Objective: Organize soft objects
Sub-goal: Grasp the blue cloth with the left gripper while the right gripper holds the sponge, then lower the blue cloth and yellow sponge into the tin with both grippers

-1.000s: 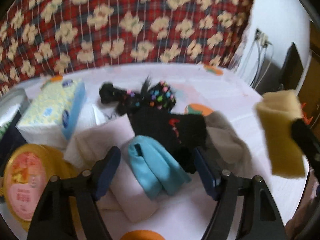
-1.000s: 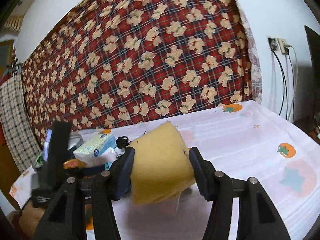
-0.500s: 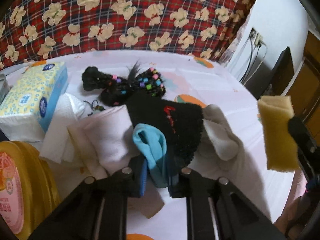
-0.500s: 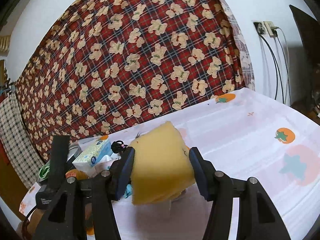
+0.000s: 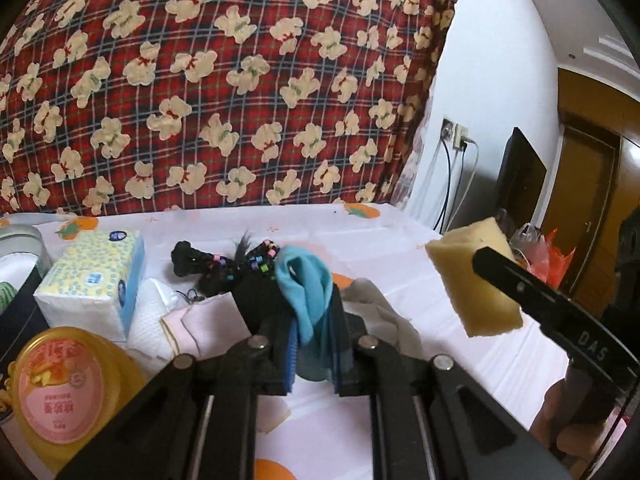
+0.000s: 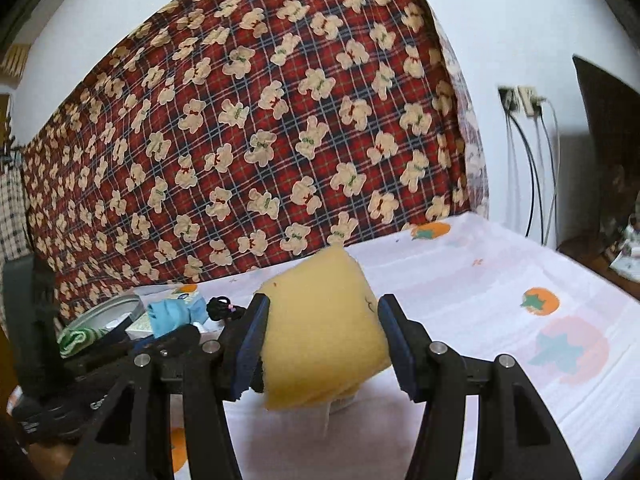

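The left gripper (image 5: 314, 344) is pinched tight on a blue cloth (image 5: 306, 286), its pads clamped on the lower folds while the rest stands up above the fingertips, lifted clear of the heap on the white tablecloth (image 5: 404, 264). Just behind and below it lie a black sock (image 5: 256, 300), a beaded black hair tie (image 5: 212, 266) and a grey cloth (image 5: 384, 312). A tissue pack (image 5: 94, 280) sits off to the left, a yellow tub (image 5: 60, 392) nearer (its lid pink). The right gripper (image 6: 320, 348) holds a yellow sponge (image 6: 324, 328) squeezed between its half-spread fingers, held above the cloth, well apart from the heap.
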`<action>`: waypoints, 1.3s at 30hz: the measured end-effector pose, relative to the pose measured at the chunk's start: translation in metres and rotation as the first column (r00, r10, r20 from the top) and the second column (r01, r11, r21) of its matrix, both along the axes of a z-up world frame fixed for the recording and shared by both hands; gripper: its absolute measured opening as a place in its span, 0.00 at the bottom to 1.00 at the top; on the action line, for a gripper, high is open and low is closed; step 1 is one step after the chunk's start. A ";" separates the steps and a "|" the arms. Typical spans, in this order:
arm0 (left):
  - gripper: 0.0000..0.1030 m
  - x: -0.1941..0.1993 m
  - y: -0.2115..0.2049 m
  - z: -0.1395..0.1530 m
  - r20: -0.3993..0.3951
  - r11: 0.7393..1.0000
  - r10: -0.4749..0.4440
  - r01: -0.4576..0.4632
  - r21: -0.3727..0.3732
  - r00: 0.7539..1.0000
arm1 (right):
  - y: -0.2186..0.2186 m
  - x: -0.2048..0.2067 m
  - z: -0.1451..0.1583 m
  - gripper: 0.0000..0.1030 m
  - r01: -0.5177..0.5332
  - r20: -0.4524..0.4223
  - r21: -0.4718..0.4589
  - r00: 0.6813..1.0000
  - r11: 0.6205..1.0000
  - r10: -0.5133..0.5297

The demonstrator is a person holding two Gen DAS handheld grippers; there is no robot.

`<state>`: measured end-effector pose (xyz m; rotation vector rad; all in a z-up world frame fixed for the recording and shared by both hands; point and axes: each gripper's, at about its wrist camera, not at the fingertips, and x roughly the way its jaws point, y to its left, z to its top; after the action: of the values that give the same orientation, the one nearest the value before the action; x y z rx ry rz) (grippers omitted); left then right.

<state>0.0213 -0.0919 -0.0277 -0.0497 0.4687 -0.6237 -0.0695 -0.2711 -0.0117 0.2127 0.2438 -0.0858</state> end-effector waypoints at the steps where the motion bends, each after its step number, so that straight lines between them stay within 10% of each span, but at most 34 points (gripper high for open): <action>1: 0.10 -0.001 0.001 0.000 0.001 1.000 0.002 -0.002 -0.001 1.000 | 0.002 0.000 0.001 0.57 0.002 0.003 -0.014 1.000 1.000 -0.002; 9: 0.10 -0.010 0.017 0.003 0.013 0.999 0.043 -0.044 0.022 0.999 | 0.033 -0.006 0.005 0.57 0.022 0.030 -0.172 0.999 0.985 -0.017; 39: 0.10 -0.018 0.157 0.035 0.068 0.958 0.286 -0.284 -0.040 0.956 | 0.167 0.009 0.038 0.57 -0.263 0.063 -0.103 0.961 0.959 0.270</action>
<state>0.0034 0.0646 0.0070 -0.1202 0.3720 -0.3469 -0.0608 -0.1038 0.0260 0.0883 0.1895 0.1782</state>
